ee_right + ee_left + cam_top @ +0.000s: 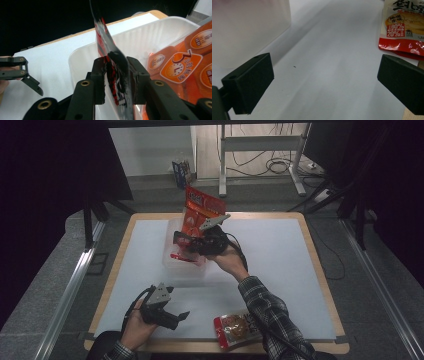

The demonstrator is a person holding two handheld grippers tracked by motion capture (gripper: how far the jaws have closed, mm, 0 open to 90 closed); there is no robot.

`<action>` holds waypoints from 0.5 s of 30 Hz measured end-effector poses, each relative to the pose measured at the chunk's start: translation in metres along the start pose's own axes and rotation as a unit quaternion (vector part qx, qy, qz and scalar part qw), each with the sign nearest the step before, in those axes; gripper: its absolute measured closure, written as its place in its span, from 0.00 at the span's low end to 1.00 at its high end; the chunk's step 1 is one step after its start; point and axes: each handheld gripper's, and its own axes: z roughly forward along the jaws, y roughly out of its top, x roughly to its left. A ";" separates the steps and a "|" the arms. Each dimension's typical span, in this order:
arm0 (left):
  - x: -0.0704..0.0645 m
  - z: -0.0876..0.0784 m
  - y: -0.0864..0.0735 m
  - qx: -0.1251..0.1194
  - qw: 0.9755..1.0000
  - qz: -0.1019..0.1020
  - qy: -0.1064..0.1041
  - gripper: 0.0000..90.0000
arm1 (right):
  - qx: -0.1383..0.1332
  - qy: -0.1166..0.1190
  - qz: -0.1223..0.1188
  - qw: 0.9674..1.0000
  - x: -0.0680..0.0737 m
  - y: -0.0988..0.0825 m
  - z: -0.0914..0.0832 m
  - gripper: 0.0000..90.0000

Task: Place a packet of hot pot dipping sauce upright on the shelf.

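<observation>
Red packet (117, 75) between right tool (117, 80) pads.

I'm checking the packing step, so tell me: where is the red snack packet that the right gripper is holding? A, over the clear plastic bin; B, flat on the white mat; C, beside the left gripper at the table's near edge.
A: the right gripper pinches the red snack packet upright over the clear plastic bin.

Red snack packet (199, 211) upright over the clear tub (172, 262).
</observation>
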 end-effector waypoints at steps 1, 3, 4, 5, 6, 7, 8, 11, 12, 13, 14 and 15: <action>0.000 0.000 0.000 0.001 1.000 0.001 -0.001 0.01 | 0.002 0.002 0.002 1.000 0.000 0.000 0.001 0.74; 0.000 0.000 0.000 0.000 1.000 0.000 -0.002 0.01 | 0.004 -0.002 0.008 1.000 0.000 0.000 0.002 0.72; 0.000 0.000 0.000 0.001 1.000 0.000 -0.002 0.01 | 0.003 -0.002 0.010 1.000 -0.001 0.000 0.002 0.72; 0.000 0.000 0.000 0.001 1.000 0.000 -0.002 0.01 | 0.004 -0.002 0.013 1.000 -0.001 0.001 0.002 0.72; 0.000 0.000 0.000 0.001 1.000 0.000 -0.002 0.01 | 0.005 -0.003 0.013 1.000 -0.001 0.001 0.002 0.72; 0.000 0.000 0.000 0.001 1.000 0.000 -0.002 0.01 | 0.007 -0.004 0.014 1.000 -0.001 0.001 0.002 0.72; 0.000 0.000 0.000 0.001 1.000 0.000 -0.002 0.01 | 0.009 -0.004 0.014 1.000 -0.001 0.001 0.002 0.71; 0.000 0.000 0.000 0.001 1.000 0.001 -0.002 0.01 | 0.015 -0.006 0.016 1.000 -0.001 0.000 0.002 0.68; 0.000 0.001 0.000 0.001 1.000 0.001 -0.002 0.01 | 0.019 -0.008 0.015 1.000 -0.002 -0.001 0.002 0.66; 0.000 0.001 0.000 0.002 1.000 0.001 -0.002 0.01 | 0.021 -0.010 0.015 1.000 -0.002 -0.001 0.002 0.64; -0.001 0.001 0.000 0.002 1.000 0.002 -0.002 0.01 | 0.022 -0.012 0.014 1.000 -0.002 -0.002 0.002 0.63; 0.000 0.001 0.000 0.004 1.000 0.003 -0.002 0.01 | 0.023 -0.014 0.016 1.000 -0.001 -0.002 0.001 0.60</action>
